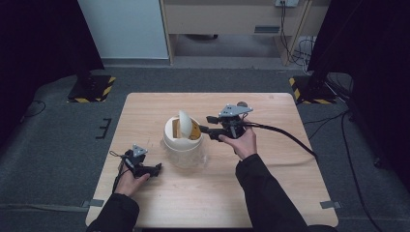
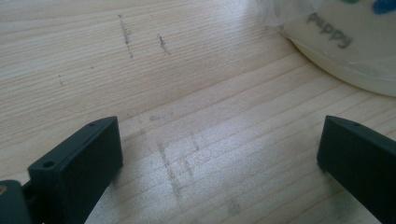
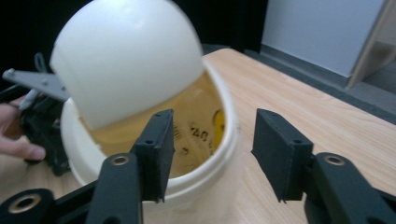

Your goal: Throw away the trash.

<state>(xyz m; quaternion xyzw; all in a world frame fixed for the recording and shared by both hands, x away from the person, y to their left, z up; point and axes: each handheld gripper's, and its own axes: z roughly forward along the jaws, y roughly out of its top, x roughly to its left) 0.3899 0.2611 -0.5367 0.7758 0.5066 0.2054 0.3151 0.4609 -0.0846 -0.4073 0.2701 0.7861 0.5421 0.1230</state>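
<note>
Bin: one round cream-white plastic bin [image 1: 183, 147] stands near the middle of the pale wooden counter [image 1: 270, 179], its glossy wall wrapped in a thin clear film; the left gripper view shows grey handwritten lettering and a blue mark on that wall [image 2: 355, 42].
Lid: one smooth white domed swing lid [image 3: 126, 58] sits tilted up in the bin's mouth, baring a yellow-orange inner wall with dark printed figures.
Right claw: the right claw [image 1: 209, 126], black and angular, is held at the bin's rim on its right side; in the right gripper view its two flat matte jaws stand spread, the rim [image 3: 201, 179] just beyond them, nothing pinched.
Left claw: the left claw [image 1: 155, 169] lies low on the counter just left of the bin's foot, jaws wide apart over bare wood, gripping nothing.
Counter surface: light straight-grained timber, with a few dark scuff marks [image 2: 127, 39] and faint scratches.
Count: one bin, one lid, two claws, each topped with one grey three-cornered plate.
</note>
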